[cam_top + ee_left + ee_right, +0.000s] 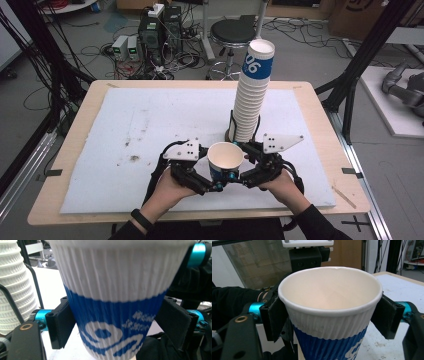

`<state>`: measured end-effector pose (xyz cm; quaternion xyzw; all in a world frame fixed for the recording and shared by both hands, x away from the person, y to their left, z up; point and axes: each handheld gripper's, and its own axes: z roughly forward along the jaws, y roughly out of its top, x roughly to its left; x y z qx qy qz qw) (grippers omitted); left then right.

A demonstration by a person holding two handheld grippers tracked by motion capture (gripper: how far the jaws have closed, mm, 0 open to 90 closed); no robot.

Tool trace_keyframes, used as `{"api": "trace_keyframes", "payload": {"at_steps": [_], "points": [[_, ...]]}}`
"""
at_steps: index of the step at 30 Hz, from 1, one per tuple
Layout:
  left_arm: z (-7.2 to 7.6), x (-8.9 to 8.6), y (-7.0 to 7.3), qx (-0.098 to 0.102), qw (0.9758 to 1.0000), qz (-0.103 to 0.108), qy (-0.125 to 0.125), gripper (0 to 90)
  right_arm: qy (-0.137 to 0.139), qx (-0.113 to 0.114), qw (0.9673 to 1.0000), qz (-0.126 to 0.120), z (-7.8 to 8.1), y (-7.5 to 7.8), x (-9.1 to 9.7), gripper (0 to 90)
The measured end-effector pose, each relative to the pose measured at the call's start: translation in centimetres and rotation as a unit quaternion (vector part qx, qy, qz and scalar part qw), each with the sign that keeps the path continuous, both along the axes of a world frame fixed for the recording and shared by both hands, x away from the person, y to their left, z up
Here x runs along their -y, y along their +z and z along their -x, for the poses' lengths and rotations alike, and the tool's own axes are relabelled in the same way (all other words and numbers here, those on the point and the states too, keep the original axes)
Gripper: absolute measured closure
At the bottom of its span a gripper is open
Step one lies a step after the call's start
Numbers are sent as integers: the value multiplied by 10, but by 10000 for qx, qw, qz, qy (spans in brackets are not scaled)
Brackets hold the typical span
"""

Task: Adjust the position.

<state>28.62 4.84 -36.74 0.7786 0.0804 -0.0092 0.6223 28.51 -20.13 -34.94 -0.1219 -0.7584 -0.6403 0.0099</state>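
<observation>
A ribbed white paper cup (225,156) with a blue printed band is held upright above the front middle of the white board. My right gripper (236,161) comes in from the right, and its pads (275,315) press on the white part just under the rim, so it is shut on the cup (329,295). From the left comes my left gripper (215,175), lower down. In the left gripper view its jaws (117,322) flank the blue band of the cup (112,285). The pads (62,322) lie close against it without squeezing it.
A tall stack of the same cups (251,95) stands in a black wire holder just behind the grippers, leaning slightly right. The white foam board (150,125) covers the wooden table. A stool (232,32), cables and electronics sit on the floor beyond.
</observation>
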Motion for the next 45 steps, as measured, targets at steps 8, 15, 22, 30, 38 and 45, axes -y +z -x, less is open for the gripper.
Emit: {"api": "trace_keyframes", "payload": {"at_steps": [8,15,22,30,38,45], "points": [[-1,-1,0,-72,9999,105,46,204,47,-7,10000,7,2,-1,-3,227],[-2,-2,0,-97,9998,169,-3,251,27,8,10000,-24,2,-1,-4,228],[-2,-3,0,-84,9998,166,-48,252,60,7,10000,19,2,-1,-3,201],[-3,-7,1,-64,9998,160,-22,253,64,100,9999,76,1,1,2,194],[-6,-16,4,-34,9996,230,129,253,54,149,9999,39,-1,4,13,195],[-7,-22,8,17,9994,292,203,253,-44,263,9995,162,-5,4,22,194]]}}
